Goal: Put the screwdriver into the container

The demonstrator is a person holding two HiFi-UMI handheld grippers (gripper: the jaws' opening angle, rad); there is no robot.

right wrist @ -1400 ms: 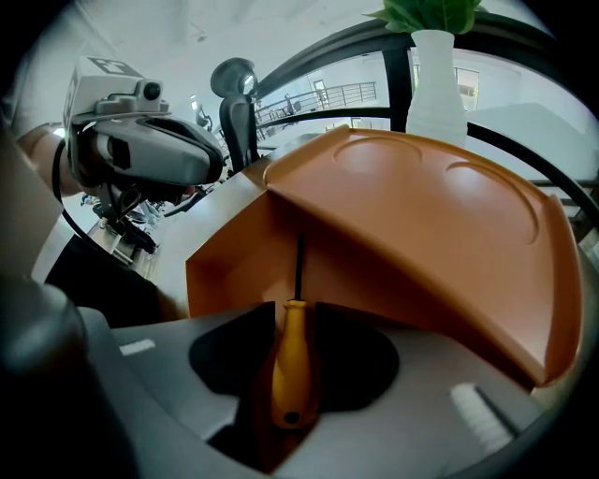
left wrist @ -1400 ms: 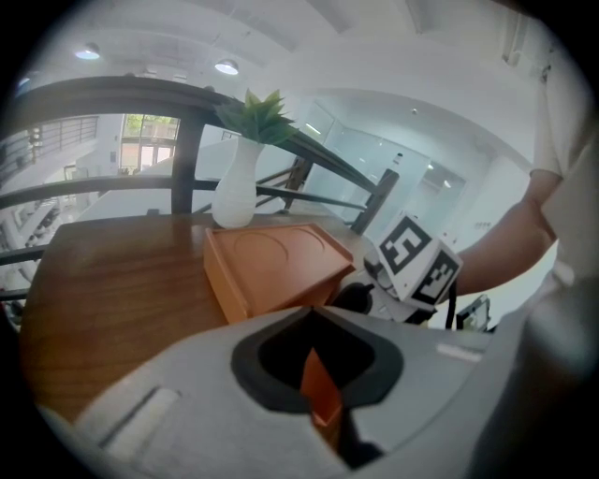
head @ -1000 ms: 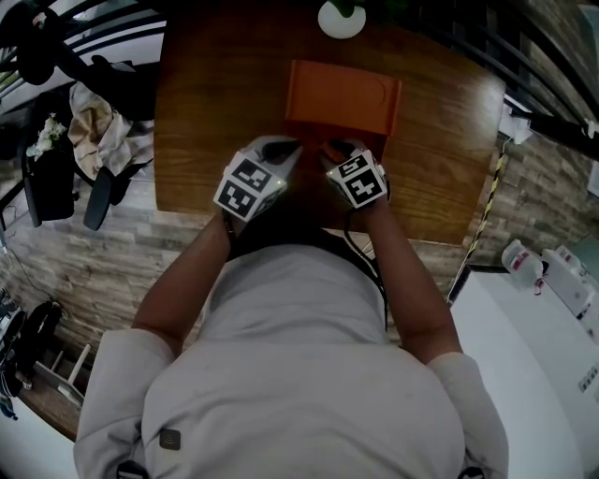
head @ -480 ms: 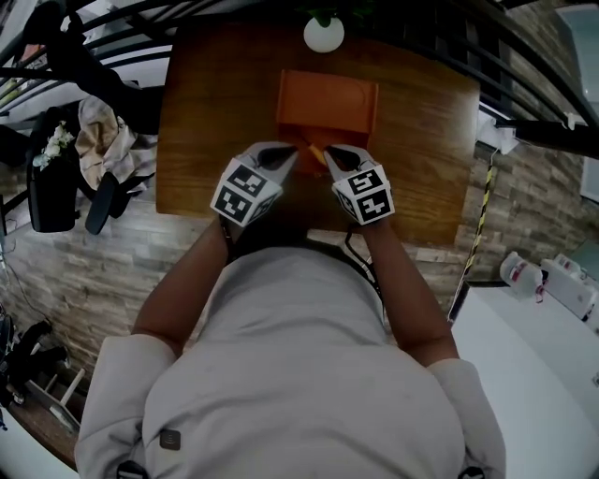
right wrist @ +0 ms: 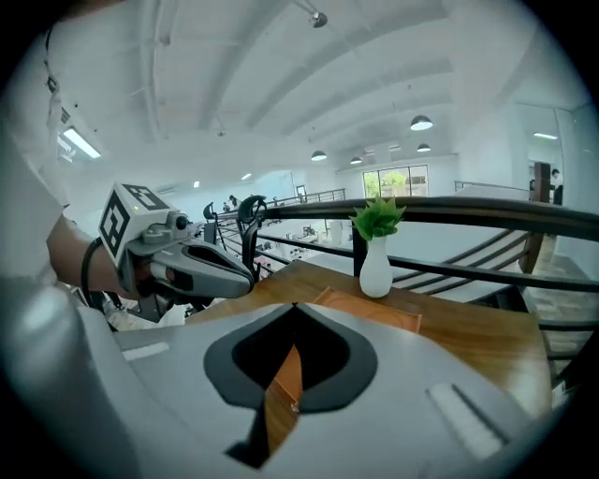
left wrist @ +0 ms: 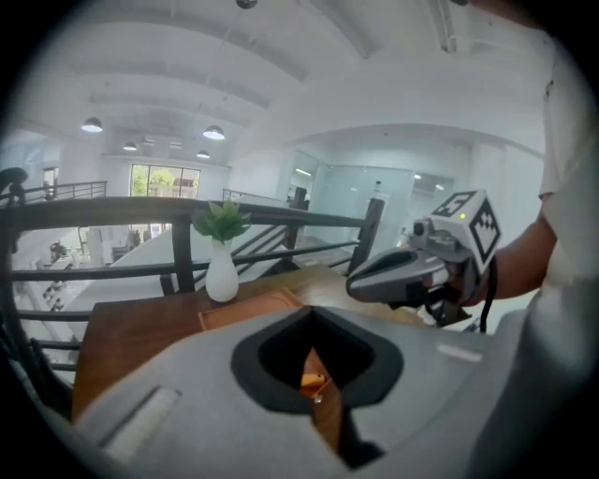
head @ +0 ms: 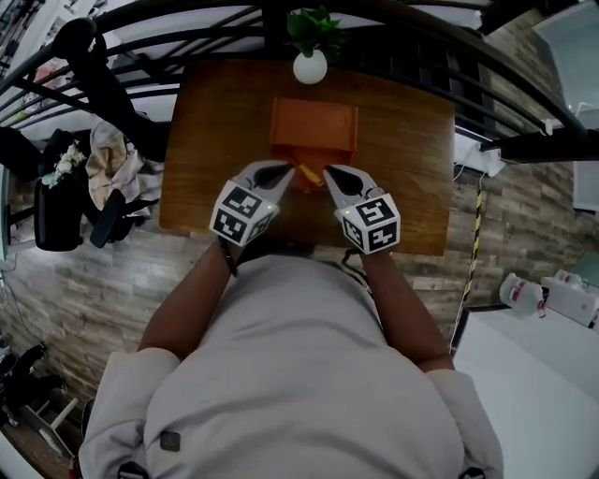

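An orange container [head: 314,126] lies flat on the wooden table [head: 412,159]. At its near edge a small orange piece [head: 304,176], likely the screwdriver's handle, shows between the two gripper tips. My left gripper [head: 283,169] and right gripper [head: 330,173] hover side by side just short of the container, and both look shut. In the left gripper view the jaws [left wrist: 312,312] meet, and an orange bit [left wrist: 314,380] shows through the slit below them. In the right gripper view the jaws [right wrist: 294,307] meet with only table wood behind them. I see the container [right wrist: 370,310] beyond the jaws there.
A white vase with a green plant [head: 310,64] stands at the table's far edge, behind the container. A black railing [head: 393,23] runs past the table. Bags and cloth [head: 103,168] hang at the left. The person's arms and torso fill the lower head view.
Both grippers have drawn back a little from the container's near edge toward the person. The head view has lifted, so the table looks smaller and the vase now shows whole.
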